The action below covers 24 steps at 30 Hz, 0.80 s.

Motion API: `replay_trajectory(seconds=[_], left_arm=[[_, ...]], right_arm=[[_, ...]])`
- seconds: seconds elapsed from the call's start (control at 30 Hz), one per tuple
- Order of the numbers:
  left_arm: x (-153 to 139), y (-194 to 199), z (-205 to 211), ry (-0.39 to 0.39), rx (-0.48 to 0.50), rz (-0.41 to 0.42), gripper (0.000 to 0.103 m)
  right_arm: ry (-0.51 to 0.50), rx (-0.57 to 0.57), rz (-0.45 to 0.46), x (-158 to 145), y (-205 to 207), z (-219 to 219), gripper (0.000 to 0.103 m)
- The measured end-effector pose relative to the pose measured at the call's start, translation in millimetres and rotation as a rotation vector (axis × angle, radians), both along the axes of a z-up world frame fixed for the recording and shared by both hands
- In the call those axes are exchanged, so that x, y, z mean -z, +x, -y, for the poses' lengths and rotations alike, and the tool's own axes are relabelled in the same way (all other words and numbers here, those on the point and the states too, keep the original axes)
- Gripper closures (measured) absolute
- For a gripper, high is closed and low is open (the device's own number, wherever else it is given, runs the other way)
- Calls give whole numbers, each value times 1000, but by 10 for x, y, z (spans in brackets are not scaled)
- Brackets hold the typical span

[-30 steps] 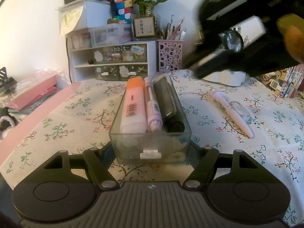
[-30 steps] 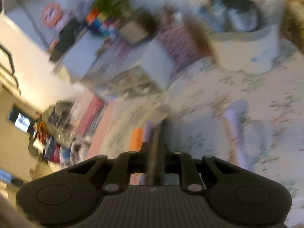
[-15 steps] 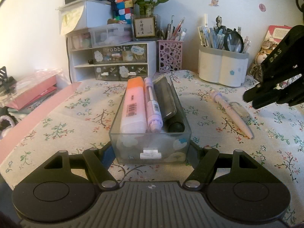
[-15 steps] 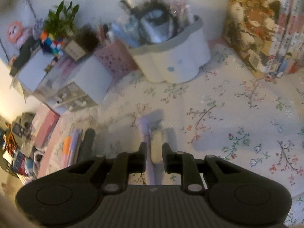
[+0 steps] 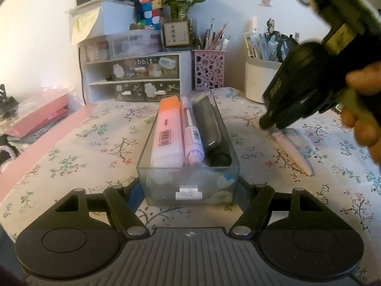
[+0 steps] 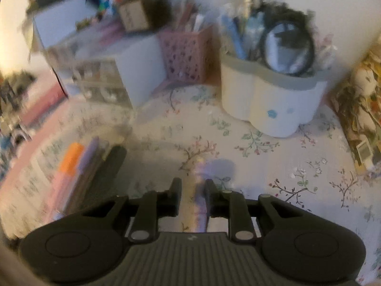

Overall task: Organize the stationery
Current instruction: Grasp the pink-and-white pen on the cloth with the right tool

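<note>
A clear drawer box [image 5: 189, 186] stands on the floral cloth between the fingers of my left gripper [image 5: 189, 191], which grips its near end. It holds an orange highlighter [image 5: 166, 133], a lilac pen [image 5: 191, 133] and a black case [image 5: 209, 128]. A pale pink pen [image 5: 294, 152] lies right of the box. My right gripper [image 6: 191, 190] is open, with its fingers on either side of that pen's far end [image 6: 197, 190]. In the left wrist view the right gripper [image 5: 273, 121] hangs over the pen's far tip.
A white drawer unit [image 5: 142, 76], a pink mesh pen cup [image 5: 209, 70] and a white pen holder [image 6: 273, 102] with a magnifier stand at the back. Books [image 6: 362, 109] stand on the right. A pink folder [image 5: 38, 119] lies at left.
My right gripper has dropped the black case into the box, swung right and come down over the pale pink pen. The left gripper and box have not moved.
</note>
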<state>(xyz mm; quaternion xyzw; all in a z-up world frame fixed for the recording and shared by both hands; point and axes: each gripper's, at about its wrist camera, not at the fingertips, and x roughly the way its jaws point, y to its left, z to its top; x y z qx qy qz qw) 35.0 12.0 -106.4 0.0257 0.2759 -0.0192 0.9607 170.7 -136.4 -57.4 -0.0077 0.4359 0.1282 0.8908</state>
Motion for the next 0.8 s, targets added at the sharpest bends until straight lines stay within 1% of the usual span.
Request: replay_trajectory(seconds=[0.07, 0.23, 0.47, 0.6, 0.8], left_arm=[[2, 2, 4, -2, 5, 1, 31], [2, 1, 0, -6, 5, 2, 31], [-6, 27, 61, -6, -21, -3, 31], [-7, 30, 56, -8, -16, -5, 31], [-13, 37, 63, -13, -16, -8, 31]], right_arm=[[-15, -6, 8, 48, -4, -18, 78], [20, 19, -4, 78, -7, 24, 80], [115, 85, -3, 71, -37, 128, 81], [150, 100, 0, 75, -79, 167, 81], [265, 143, 8, -26, -188, 375, 81]])
